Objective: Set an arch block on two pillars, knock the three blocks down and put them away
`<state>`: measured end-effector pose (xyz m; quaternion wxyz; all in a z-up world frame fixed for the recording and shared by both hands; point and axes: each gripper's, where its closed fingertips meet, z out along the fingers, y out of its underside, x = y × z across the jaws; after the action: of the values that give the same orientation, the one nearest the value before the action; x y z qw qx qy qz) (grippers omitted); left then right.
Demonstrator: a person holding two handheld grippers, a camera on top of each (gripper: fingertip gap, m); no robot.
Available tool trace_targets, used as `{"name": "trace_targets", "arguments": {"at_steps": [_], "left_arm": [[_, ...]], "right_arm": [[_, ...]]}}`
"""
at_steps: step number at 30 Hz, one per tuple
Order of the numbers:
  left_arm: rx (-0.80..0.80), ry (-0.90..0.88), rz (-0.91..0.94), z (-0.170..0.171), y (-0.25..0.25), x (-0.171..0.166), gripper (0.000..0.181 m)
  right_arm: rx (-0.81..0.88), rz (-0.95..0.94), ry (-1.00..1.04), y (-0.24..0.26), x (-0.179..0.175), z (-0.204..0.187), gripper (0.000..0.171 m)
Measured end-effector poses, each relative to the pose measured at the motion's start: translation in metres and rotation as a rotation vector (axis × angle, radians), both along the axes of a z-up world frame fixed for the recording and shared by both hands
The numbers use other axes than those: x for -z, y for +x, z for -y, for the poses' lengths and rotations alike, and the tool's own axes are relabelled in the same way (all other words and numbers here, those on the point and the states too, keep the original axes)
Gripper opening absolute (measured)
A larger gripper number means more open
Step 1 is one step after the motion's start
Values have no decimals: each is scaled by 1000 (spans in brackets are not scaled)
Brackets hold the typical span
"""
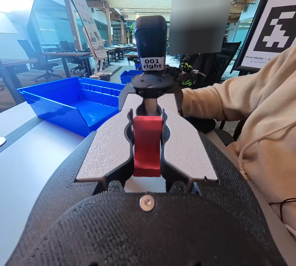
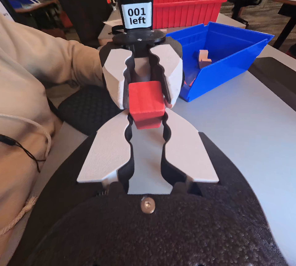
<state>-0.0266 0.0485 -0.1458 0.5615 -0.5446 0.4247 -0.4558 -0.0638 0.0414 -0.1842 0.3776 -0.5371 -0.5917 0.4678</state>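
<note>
A red block [image 1: 146, 146] is held in the air between my two grippers, which face each other tip to tip. My left gripper [image 1: 147, 112] is shut on it along most of its length. My right gripper [image 2: 147, 117] closes its fingertips on the block's [image 2: 146, 98] near end. The left gripper [image 2: 147, 105] shows beyond it in the right wrist view. The right gripper's fingers [image 1: 169, 102] show past the block in the left wrist view. A blue bin [image 2: 232, 69] on the white table [image 2: 224, 122] holds a plain wooden block [image 2: 204, 58].
The blue bin [image 1: 64, 107] stands left of the grippers in the left wrist view. A red bin [image 2: 184, 11] stands behind it on another surface. A person's beige sleeve [image 1: 240, 98] is close on one side. A black chair seat [image 2: 89, 107] sits below the table edge. The tips of one gripper are about 5 centimeters away from the tips of the other.
</note>
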Motion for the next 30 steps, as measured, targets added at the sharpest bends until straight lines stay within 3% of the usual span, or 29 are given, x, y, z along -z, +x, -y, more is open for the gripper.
{"name": "trace_targets", "arguments": {"at_steps": [8, 16, 20, 25, 30], "left_arm": [[-62, -5, -124, -13, -2, 17, 35], [-144, -8, -251, -30, -12, 32, 34], [-273, -113, -427, -52, -29, 66, 41], [-312, -213, -579, -60, -38, 104, 55], [-323, -229, -685, -60, -42, 126, 51]], "right_arm": [[32, 192, 122, 25, -5, -20, 34], [-50, 631, 267, 27, -4, -42, 34], [-9, 811, 326, 28, 2, -74, 34], [15, 866, 323, 29, 21, -93, 34], [7, 869, 324, 29, 34, -92, 34]]}}
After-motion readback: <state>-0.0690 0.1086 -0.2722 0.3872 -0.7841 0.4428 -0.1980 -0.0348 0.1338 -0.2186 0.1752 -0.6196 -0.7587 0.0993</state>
